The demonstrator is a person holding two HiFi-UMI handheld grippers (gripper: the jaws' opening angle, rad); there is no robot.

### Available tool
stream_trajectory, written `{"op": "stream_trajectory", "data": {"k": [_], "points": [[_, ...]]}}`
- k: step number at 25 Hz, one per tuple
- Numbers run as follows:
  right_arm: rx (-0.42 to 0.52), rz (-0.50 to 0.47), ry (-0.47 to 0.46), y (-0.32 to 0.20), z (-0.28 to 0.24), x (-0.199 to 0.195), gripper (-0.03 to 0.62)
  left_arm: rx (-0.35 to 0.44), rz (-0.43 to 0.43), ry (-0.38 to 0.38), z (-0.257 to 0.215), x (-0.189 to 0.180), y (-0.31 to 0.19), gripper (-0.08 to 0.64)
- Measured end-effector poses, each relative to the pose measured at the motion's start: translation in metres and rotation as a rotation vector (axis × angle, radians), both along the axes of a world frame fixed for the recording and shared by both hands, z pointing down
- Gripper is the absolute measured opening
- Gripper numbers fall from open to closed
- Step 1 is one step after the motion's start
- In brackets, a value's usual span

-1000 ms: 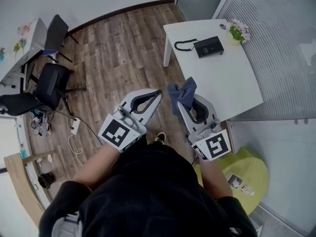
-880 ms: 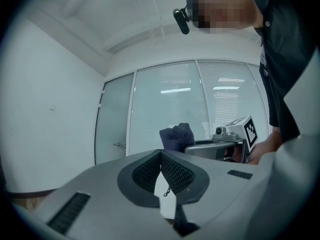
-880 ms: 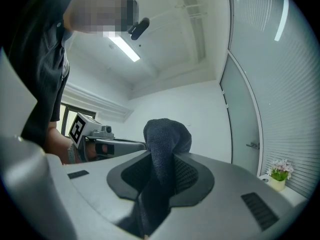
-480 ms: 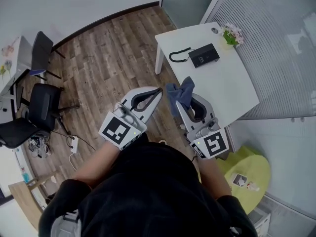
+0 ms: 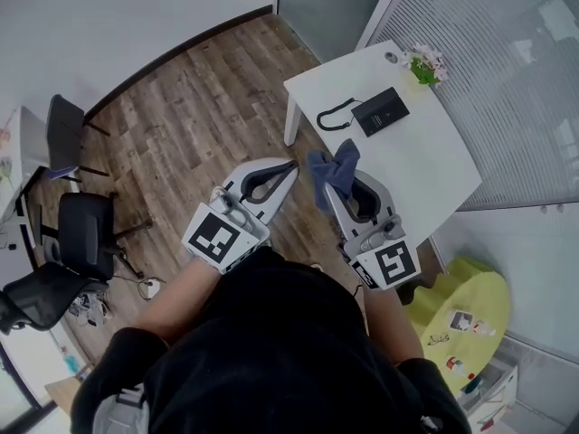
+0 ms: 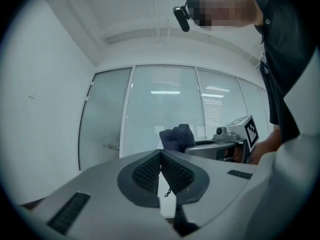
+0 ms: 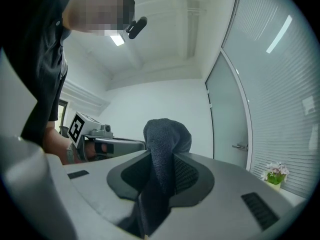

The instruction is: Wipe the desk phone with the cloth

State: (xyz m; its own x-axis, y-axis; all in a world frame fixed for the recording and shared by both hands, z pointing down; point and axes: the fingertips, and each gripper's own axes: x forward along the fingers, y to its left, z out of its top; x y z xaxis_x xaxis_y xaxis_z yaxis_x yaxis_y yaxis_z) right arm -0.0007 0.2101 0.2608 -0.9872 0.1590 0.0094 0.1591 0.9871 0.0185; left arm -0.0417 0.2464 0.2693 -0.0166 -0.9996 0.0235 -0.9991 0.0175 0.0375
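Observation:
A black desk phone point(image 5: 381, 111) with a coiled cord point(image 5: 334, 114) lies on the white table point(image 5: 425, 165) at the upper right of the head view. My right gripper point(image 5: 336, 185) is shut on a dark blue cloth point(image 5: 332, 172), which bunches above its tips, short of the table's near edge. In the right gripper view the cloth point(image 7: 165, 154) hangs pinched between the pads. My left gripper point(image 5: 288, 172) is shut with nothing in it, held beside the right one over the floor. Both point upward, away from the phone.
A small pot of flowers point(image 5: 423, 63) stands at the table's far corner. A frosted glass wall point(image 5: 507, 80) runs along the right. Black office chairs point(image 5: 77, 242) stand at the left on the wood floor point(image 5: 181, 125). A yellow-green seat point(image 5: 461, 319) sits at the lower right.
The view has shifted as the person stepped nearer the table; the phone now sits slightly closer. Both grippers keep their pose, the right one still holding the cloth.

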Motion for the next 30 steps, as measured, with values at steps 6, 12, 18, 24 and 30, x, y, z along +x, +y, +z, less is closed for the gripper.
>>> {"op": "stream_trajectory", "data": {"k": [6,12,18,24,30], "points": [[-0.012,0.078,0.005,0.000,0.004,-0.031,0.110,-0.026,0.067,-0.003,0.008,-0.034,0.002,0.011],[-0.021,0.130,0.021,-0.008,0.011,-0.044,0.110,-0.038,0.113,0.011,0.012,-0.050,-0.010,0.011],[-0.039,0.159,0.023,-0.033,0.021,-0.056,0.110,-0.053,0.135,0.014,0.022,-0.063,-0.035,0.011],[-0.051,0.187,0.015,-0.073,0.025,-0.075,0.110,-0.059,0.152,0.006,0.022,-0.081,-0.074,0.011],[-0.058,0.221,0.010,-0.125,0.025,-0.088,0.110,-0.062,0.191,-0.009,0.018,-0.094,-0.125,0.011]]}}
